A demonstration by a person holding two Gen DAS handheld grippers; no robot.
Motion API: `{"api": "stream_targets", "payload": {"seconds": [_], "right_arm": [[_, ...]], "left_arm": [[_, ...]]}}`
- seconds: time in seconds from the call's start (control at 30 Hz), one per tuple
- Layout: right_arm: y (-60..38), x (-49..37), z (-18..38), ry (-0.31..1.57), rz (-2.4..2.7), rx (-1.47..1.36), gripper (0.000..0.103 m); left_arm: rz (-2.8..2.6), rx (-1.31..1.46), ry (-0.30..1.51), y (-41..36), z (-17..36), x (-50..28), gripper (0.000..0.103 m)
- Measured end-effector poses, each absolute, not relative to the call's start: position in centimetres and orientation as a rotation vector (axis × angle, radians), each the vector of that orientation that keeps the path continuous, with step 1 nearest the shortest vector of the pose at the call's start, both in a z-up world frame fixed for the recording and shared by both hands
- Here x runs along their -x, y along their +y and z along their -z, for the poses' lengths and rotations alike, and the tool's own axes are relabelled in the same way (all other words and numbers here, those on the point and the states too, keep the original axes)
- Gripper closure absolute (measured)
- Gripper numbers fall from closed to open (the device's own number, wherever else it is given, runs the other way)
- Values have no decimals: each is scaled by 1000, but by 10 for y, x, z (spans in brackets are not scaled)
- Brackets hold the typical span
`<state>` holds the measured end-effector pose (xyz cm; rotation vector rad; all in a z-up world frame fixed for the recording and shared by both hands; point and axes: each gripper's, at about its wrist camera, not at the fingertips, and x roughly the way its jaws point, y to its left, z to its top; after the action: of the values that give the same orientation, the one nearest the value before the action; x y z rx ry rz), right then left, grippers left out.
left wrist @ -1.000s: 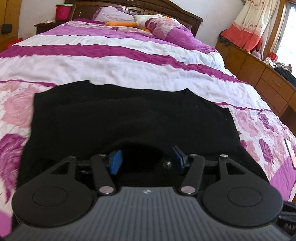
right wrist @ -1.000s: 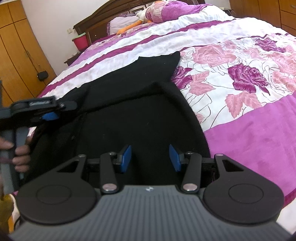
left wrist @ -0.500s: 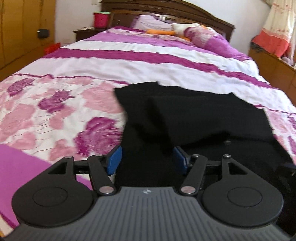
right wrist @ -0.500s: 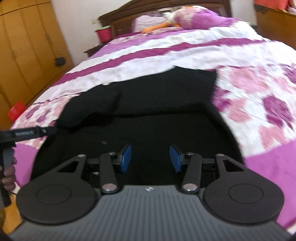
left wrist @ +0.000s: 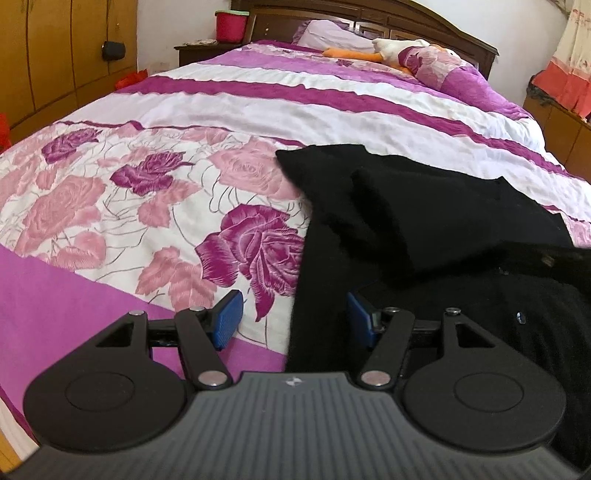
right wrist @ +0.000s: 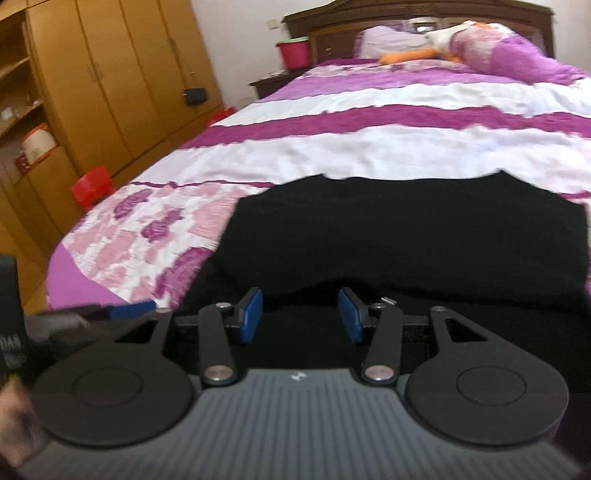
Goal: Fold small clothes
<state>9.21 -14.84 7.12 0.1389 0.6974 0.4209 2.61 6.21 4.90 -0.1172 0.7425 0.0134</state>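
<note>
A black garment (left wrist: 424, 229) lies on the bed's near end, with a sleeve folded across its body. My left gripper (left wrist: 291, 319) is open and empty, low over the garment's left edge where it meets the floral bedspread. In the right wrist view the same garment (right wrist: 406, 229) spreads across the bed. My right gripper (right wrist: 299, 314) is open and empty, just above the garment's near part. The left gripper's blue fingertip (right wrist: 129, 309) shows at the lower left of that view.
The bed (left wrist: 258, 110) has a pink, purple and white floral cover. Pillows and a plush toy (left wrist: 391, 51) lie at the headboard. A wooden wardrobe (right wrist: 110, 74) stands on the left, with a red stool (right wrist: 92, 186) beside the bed and a red bucket (left wrist: 231, 26) on the nightstand.
Both grippers have swung to the left. The left one went from over the garment's middle to its left edge. The right one now faces the garment's middle. Both stayed open.
</note>
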Motion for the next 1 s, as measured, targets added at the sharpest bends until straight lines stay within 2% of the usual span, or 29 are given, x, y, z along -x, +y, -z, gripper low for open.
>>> {"api": "stream_targets", "payload": {"seconds": [0.6,0.63,0.7,0.73,0.77,0.83,1.0], "right_arm": [[-89,-145,-26,783,-433,-89,56],[-90,-145,-25,779,-431,-91,66],[-91,-146,-25,772,-414,-78,76],[-93,-146,-25,774,-425,-95,87],[-96,-147,-26,777,-434,-119,91],[-104,-146,-33,756,-441,-150,95],[-135,-137,-63,652,-425,-209,96]], "left_arm": [[-14,125,749,73,-35,-30,35],[-14,121,747,72,-34,-30,34],[-14,113,746,71,-33,-31,34],[-15,109,746,71,-33,-31,34],[-16,105,746,70,-32,-32,33],[-19,99,745,70,-31,-32,33],[-27,88,745,68,-31,-33,32]]}}
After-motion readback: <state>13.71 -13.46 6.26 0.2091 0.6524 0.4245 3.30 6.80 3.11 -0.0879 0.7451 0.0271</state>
